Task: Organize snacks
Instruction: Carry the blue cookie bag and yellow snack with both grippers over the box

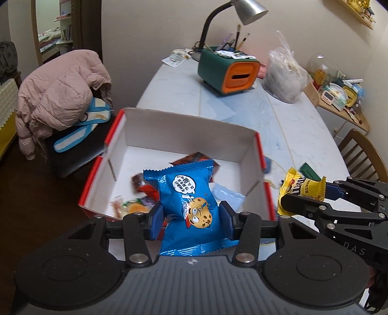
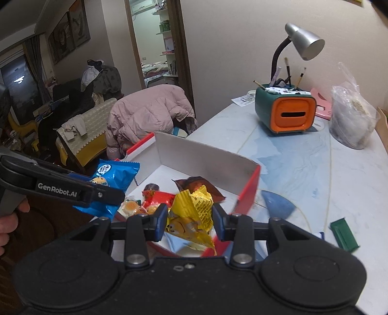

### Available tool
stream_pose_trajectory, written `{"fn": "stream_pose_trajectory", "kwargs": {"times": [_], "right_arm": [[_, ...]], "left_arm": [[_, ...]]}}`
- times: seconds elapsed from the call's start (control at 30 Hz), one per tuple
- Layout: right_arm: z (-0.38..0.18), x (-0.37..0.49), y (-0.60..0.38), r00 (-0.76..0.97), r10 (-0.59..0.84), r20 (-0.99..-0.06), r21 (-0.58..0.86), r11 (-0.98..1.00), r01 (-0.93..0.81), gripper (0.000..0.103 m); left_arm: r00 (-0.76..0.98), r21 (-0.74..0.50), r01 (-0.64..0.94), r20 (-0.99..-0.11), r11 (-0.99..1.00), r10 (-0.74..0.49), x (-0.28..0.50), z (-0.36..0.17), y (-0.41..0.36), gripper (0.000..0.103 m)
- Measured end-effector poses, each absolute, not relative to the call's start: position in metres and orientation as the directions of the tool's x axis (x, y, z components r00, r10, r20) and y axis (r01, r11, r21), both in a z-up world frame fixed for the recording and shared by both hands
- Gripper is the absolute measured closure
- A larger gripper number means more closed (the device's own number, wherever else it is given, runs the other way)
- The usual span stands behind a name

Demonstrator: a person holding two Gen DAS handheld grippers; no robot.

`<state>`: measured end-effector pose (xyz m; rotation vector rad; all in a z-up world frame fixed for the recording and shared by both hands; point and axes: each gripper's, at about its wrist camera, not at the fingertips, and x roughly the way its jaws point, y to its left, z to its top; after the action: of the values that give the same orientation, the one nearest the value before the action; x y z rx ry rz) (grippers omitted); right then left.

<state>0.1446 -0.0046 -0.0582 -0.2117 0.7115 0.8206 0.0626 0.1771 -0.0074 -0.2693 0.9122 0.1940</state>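
Snacks come first: we hold one in each gripper, and both hang just over the box (image 1: 189,135). Our left gripper (image 1: 191,219) squeezes the blue cookie bag (image 1: 186,206) around its middle, so the bag stands up between the pads and cannot slip out. Our right gripper (image 2: 190,224) pinches the yellow candy bag (image 2: 191,218) the same way, and the bag looks crumpled from the squeeze. In the left view that yellow bag sits off to the right, past the red wall of the box.

We think both bags are held high so they can drop into the box without bumping its walls. Inside the box a few other snacks (image 2: 150,201) already lie on the white floor, in a loose pile near our side. The far half is bare, so there is room.

One green packet (image 2: 344,236) lies on the bench (image 1: 303,130), outside the box and near our right side. It looks like it needs picking up too.

Farther back on the bench stand an orange and green holder (image 1: 228,70), a lamp (image 1: 247,11) and a clear bag (image 1: 283,75). They are well away from the box.
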Motion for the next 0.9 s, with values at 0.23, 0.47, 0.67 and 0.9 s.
{"fn": "stream_pose_trajectory", "kwargs": {"times": [0.23, 0.47, 0.67, 0.9], "right_arm": [[-0.074, 0.157, 0.027, 0.452, 0.573, -0.683, 0.096, 0.685, -0.722, 0.066], [-0.096, 0.172, 0.053, 0.445, 0.524, -0.726, 0.067, 0.698, -0.713, 0.066], [-0.116, 0.187, 0.072, 0.443, 0.477, -0.759, 0.048, 0.719, -0.693, 0.066], [-0.132, 0.197, 0.081, 0.427, 0.448, -0.786, 0.033, 0.719, -0.694, 0.065]], "left_arm": [[0.577, -0.124, -0.287, -0.814, 0.95, 0.067, 0.075, -0.018, 0.208, 0.055], [0.524, -0.107, -0.295, -0.849, 0.949, 0.067, 0.102, -0.042, 0.237, 0.055], [0.476, -0.077, -0.279, -0.877, 0.957, 0.069, 0.124, -0.063, 0.248, 0.055], [0.441, -0.027, -0.219, -0.894, 0.975, 0.074, 0.137, -0.078, 0.242, 0.055]]}}
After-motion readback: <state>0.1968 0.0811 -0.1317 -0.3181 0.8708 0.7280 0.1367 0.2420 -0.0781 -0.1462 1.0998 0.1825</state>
